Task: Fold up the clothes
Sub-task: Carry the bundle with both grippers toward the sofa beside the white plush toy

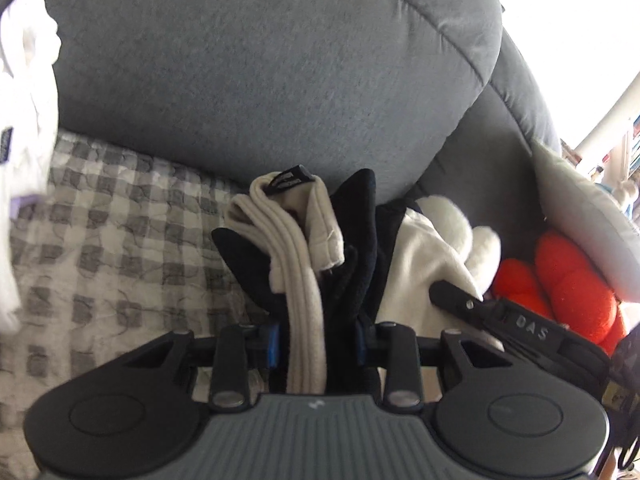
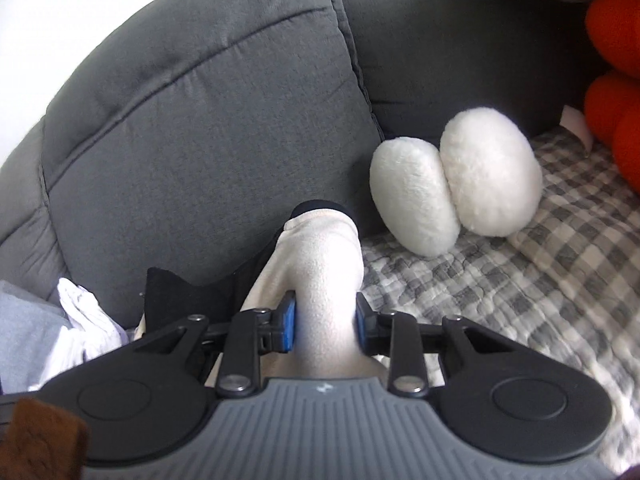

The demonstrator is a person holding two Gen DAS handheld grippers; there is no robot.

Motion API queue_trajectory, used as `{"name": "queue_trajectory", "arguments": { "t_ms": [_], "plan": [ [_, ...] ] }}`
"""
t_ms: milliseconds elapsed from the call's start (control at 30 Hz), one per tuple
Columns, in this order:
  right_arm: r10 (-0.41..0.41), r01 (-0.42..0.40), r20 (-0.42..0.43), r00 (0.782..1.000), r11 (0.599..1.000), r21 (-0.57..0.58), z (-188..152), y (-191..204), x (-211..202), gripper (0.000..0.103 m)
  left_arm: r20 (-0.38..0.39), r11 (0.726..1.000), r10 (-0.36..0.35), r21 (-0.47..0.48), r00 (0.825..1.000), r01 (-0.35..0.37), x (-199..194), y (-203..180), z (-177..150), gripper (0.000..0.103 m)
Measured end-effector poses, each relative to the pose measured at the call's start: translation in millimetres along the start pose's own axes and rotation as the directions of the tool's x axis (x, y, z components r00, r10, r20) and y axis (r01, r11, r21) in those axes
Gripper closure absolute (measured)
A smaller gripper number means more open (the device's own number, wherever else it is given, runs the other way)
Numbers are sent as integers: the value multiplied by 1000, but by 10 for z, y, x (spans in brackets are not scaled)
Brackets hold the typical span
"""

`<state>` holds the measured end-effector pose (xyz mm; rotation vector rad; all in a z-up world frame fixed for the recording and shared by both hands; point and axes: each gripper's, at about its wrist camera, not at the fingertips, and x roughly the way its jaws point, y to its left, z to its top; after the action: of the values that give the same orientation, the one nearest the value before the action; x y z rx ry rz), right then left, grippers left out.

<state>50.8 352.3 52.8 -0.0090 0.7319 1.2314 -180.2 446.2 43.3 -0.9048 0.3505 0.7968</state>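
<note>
A cream and navy fleece garment (image 1: 300, 264) is bunched up in the left wrist view, a cream ribbed band with a black label on top of navy folds. My left gripper (image 1: 316, 344) is shut on this bundle, blue pads pressing both sides. To its right a black finger (image 1: 456, 298) of the other gripper lies against the cream fleece. In the right wrist view my right gripper (image 2: 325, 322) is shut on a thick fold of the same garment (image 2: 324, 248), cream with a navy edge behind it. The garment hangs just above the sofa seat.
A grey sofa back cushion (image 1: 280, 72) rises right behind the garment. A grey-and-white checked blanket (image 2: 520, 264) covers the seat. A white plush (image 2: 452, 180) and an orange plush (image 2: 616, 120) lie to the right. White clothes (image 1: 24, 120) hang at the left, with more (image 2: 84, 312) beside the cushion.
</note>
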Motion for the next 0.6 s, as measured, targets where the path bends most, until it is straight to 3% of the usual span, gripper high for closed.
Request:
{"name": "queue_trajectory", "arguments": {
  "t_ms": [167,333,400,500,600],
  "plan": [
    [-21,22,-44,999,999,31,-104,-196,157,71,-24,1000,23,-20,999,-24,181,96,-49,67],
    [-11,12,-28,1000,999,40,-114,-218,169,71,-9,1000,12,-13,1000,-13,153,129,-67,65],
    [-17,19,-26,1000,998,66,-141,-232,165,69,-15,1000,10,-29,1000,-11,136,168,-51,61],
    [-26,28,-19,999,993,118,-170,-286,84,57,-20,997,27,-73,999,-29,101,195,31,54],
    [-71,68,15,997,987,148,-147,-352,-55,55,36,999,43,-29,998,-42,-77,112,103,50]
  ]
}}
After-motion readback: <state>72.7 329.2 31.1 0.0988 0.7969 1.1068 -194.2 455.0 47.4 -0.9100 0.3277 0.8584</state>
